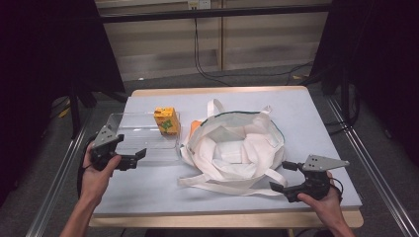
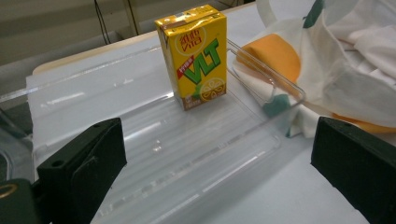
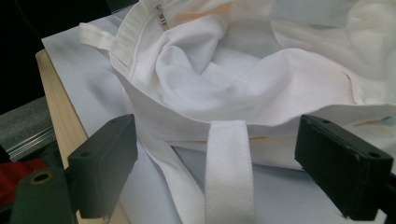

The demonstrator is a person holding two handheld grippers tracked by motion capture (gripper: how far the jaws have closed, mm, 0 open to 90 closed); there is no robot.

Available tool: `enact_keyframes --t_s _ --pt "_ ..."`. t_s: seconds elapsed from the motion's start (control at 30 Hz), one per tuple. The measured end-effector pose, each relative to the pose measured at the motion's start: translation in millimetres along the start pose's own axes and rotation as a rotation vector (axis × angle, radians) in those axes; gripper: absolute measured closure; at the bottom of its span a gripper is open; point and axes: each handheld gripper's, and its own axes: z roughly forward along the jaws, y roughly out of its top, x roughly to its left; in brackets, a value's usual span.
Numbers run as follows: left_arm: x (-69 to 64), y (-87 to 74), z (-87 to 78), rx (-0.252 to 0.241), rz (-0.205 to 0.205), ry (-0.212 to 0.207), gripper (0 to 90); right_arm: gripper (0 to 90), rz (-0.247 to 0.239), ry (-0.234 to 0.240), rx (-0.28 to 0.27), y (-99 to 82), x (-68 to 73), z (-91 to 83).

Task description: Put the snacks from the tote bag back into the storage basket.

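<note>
- Seemingly midway through moving goods between the white tote bag (image 1: 237, 148) and the clear plastic tray (image 1: 143, 140) just left of it; direction of transfer impossible to tell from this moment alone.
- Placed upright in the tray, at its corner nearest the bag: one yellow lemon-tea carton (image 2: 194, 56), untouched.
- Left of the bag, at the tray's near edge: left gripper (image 1: 136, 159), jaws spread wide and empty, aimed along the tray toward the carton.
- At the bag's near right corner: right gripper (image 1: 282, 177), jaws likewise apart, clamped on nothing, one white strap (image 3: 229, 168) lying between them without contact.
- Wedged between bag and tray, partly under the bag's cloth: something orange (image 2: 275, 56), identity unclear.
- Inside the bag: crumpled white cloth, contents otherwise hidden.
- Judged remaining: most of the job, with only one item sitting in the tray and nothing gripped.
- Possible obstacles: loose straps sprawled on the table (image 1: 321, 123) in front of the bag, liable to snag a jaw; slumped bag rim leaning over the tray's wall (image 2: 289, 91), crowding the carton's side.
- Beyond the bag, off the table's far edge: black cables (image 1: 207, 64) on the floor, well clear of the work.
</note>
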Motion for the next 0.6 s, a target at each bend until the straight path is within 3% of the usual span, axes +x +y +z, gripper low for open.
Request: enact_keyframes --t_s 0.07,0.13,0.2,0.27,0.3,0.37,0.43,0.53,0.6 --pt "-6.2 -7.4 -7.5 -0.019 0.013 0.007 2.8 12.9 0.003 -0.003 -0.002 -0.2 -0.7 -0.2" --pt "-10.3 -15.3 -15.5 -0.048 -0.007 0.005 2.3 12.4 0.004 -0.004 0.006 -0.5 -2.0 0.9" --pt "-14.5 -25.1 -25.9 -0.08 0.001 0.014 2.3 12.4 -0.001 -0.004 0.004 -0.4 -1.5 0.3" --pt "-16.9 -32.6 -31.7 -0.105 -0.055 0.015 2.0 12.4 0.002 -0.008 0.002 -0.7 -1.2 -1.5" --pt "-17.7 -35.6 -34.3 -0.101 -0.061 0.003 2.1 12.4 0.002 -0.009 -0.003 -0.9 -1.8 -1.8" --pt "-22.1 -42.0 -40.2 -0.111 -0.066 0.032 2.0 12.4 0.005 -0.012 -0.003 -1.1 -2.9 -2.6" --pt "-27.2 -49.3 -43.9 -0.143 -0.091 0.016 1.5 12.5 0.007 -0.018 -0.006 -1.3 -3.2 -3.9" --pt "-36.2 -58.9 -43.4 -0.144 -0.094 0.003 1.6 12.5 0.011 -0.025 -0.011 -1.4 -3.9 -4.1" --pt "-39.7 -61.7 -41.2 -0.116 -0.078 0.002 1.6 12.5 0.01 -0.028 -0.012 -1.5 -3.7 -4.3"
